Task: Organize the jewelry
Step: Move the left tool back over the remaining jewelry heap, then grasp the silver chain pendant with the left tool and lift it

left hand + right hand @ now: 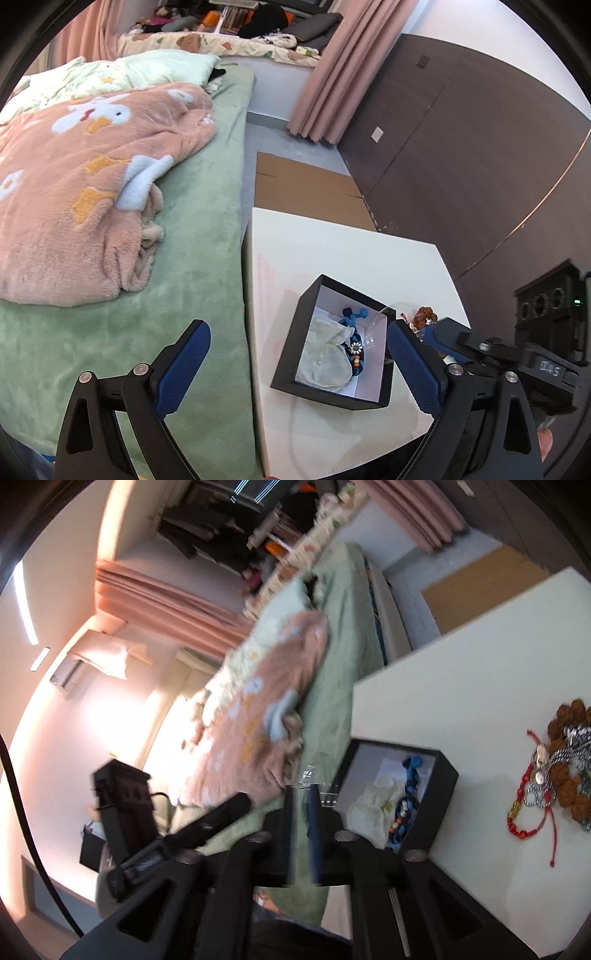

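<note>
A black jewelry box (334, 343) stands open on the white table (332, 251). Inside lie a blue beaded bracelet (355, 338) and a pale translucent pouch (325, 358). My left gripper (299, 363) is open, its jaws wide apart above the box's near side. In the right wrist view the box (439, 775) shows the same bracelet (408, 794). My right gripper (304, 812) is shut on a clear transparent piece (314, 775), held left of the box. A pile of brown beads, silver chains and a red string bracelet (557, 771) lies on the table.
A bed with a green sheet (199, 258) and a pink blanket (85, 192) runs along the table's left edge. Flat cardboard (303, 188) lies on the floor beyond the table. A dark wall panel (461, 147) stands at the right.
</note>
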The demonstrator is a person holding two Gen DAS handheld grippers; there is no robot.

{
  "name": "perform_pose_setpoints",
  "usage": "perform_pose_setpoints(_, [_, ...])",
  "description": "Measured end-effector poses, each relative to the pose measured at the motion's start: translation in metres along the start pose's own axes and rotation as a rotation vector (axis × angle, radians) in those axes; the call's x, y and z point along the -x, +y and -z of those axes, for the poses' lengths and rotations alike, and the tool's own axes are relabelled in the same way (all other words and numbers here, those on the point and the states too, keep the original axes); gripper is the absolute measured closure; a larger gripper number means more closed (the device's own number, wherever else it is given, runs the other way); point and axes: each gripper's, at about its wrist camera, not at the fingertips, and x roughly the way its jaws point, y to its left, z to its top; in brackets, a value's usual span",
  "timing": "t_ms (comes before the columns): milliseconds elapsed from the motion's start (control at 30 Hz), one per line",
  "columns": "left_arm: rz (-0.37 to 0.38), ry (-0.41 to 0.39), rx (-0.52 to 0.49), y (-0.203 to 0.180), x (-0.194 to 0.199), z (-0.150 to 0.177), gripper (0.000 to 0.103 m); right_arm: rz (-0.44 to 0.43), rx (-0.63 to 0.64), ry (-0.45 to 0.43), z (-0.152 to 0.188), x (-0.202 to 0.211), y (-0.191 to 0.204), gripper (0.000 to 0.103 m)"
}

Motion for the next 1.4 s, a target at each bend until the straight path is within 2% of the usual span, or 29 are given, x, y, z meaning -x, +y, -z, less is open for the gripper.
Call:
perform_pose_setpoints(33, [0.003, -0.002, 0.0, 0.0, 0.001, 0.0, 0.006, 0.014, -0.013, -0.013, 0.001, 0.003, -0.003, 0.022])
perform_pose_setpoints(67, [0.006, -0.004, -0.001, 0.0, 0.003, 0.001, 0.006, 0.034, -0.015, -0.043, 0.002, 0.009, -0.005, 0.02])
perform_pose_setpoints(200, [0.017, -0.004, -0.015, -0.006, 0.004, 0.002, 0.006, 0.03, -0.042, -0.073, 0.002, 0.034, -0.013, 0.02])
perform_pose_setpoints(367, [0.041, 0.005, -0.044, -0.022, 0.0, 0.005, 0.006, 0.102, -0.047, -0.145, 0.007, 0.074, -0.022, 0.02])
perform_pose_setpoints(500, [0.069, 0.013, -0.084, -0.041, -0.004, 0.008, 0.006, 0.201, -0.065, -0.176, 0.012, 0.1, -0.03, 0.02])
perform_pose_setpoints(700, [0.121, 0.033, -0.121, -0.07, -0.012, 0.012, 0.007, 0.242, -0.092, -0.204, 0.016, 0.132, -0.039, 0.02])
perform_pose_setpoints(833, [0.122, 0.032, -0.151, -0.089, -0.019, 0.013, 0.007, 0.278, -0.147, -0.213, 0.016, 0.148, -0.054, 0.02])
perform_pose_setpoints(967, [0.128, 0.043, -0.208, -0.113, -0.028, 0.017, 0.019, 0.324, -0.196, -0.221, 0.017, 0.159, -0.068, 0.02])
perform_pose_setpoints(1167, [0.156, 0.09, -0.261, -0.145, -0.051, 0.025, 0.028, 0.357, -0.275, -0.227, 0.019, 0.176, -0.09, 0.02])
perform_pose_setpoints(1400, [0.17, 0.139, -0.297, -0.172, -0.08, 0.026, 0.04, 0.344, -0.355, -0.217, 0.019, 0.185, -0.115, 0.02])
